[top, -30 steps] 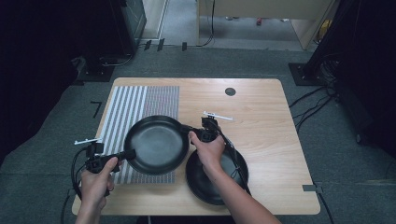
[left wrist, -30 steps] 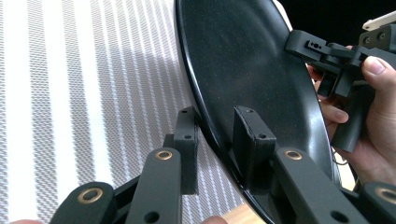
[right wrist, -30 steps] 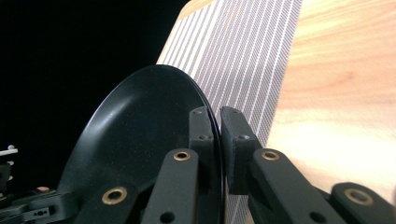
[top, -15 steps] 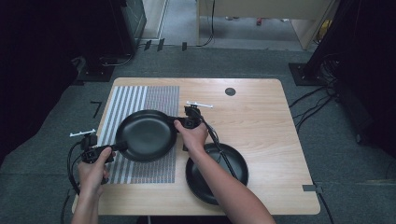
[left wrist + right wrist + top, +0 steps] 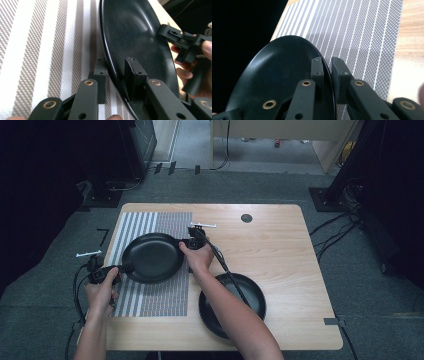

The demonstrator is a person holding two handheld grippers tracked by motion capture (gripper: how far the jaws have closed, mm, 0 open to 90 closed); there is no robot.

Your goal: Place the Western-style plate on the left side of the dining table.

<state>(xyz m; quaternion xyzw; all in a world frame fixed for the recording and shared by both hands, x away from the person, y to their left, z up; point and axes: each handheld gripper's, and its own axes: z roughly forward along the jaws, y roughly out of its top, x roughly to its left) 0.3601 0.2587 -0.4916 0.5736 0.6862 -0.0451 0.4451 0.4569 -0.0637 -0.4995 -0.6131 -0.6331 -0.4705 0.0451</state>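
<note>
A black round plate (image 5: 152, 257) hangs low over the grey-and-white striped placemat (image 5: 165, 300), held by both grippers at opposite rims. My left gripper (image 5: 122, 269) is shut on its left rim. In the left gripper view the jaws pinch the plate (image 5: 135, 37) edge at the left gripper (image 5: 116, 66), with the other gripper (image 5: 180, 40) on the far rim. My right gripper (image 5: 184, 244) is shut on the right rim. In the right gripper view the right gripper (image 5: 327, 65) clamps the plate (image 5: 279, 75) edge above the placemat (image 5: 362, 32).
A second black plate (image 5: 250, 305) lies on the wooden table (image 5: 280, 245) at the front right, partly under the right forearm. A small dark round disc (image 5: 246, 218) sits near the far edge. Cables trail from both grippers; dark equipment stands around the table.
Both grippers have carried the plate leftward and a little away, and lower, from beside the second plate to over the striped placemat. The second plate now shows more.
</note>
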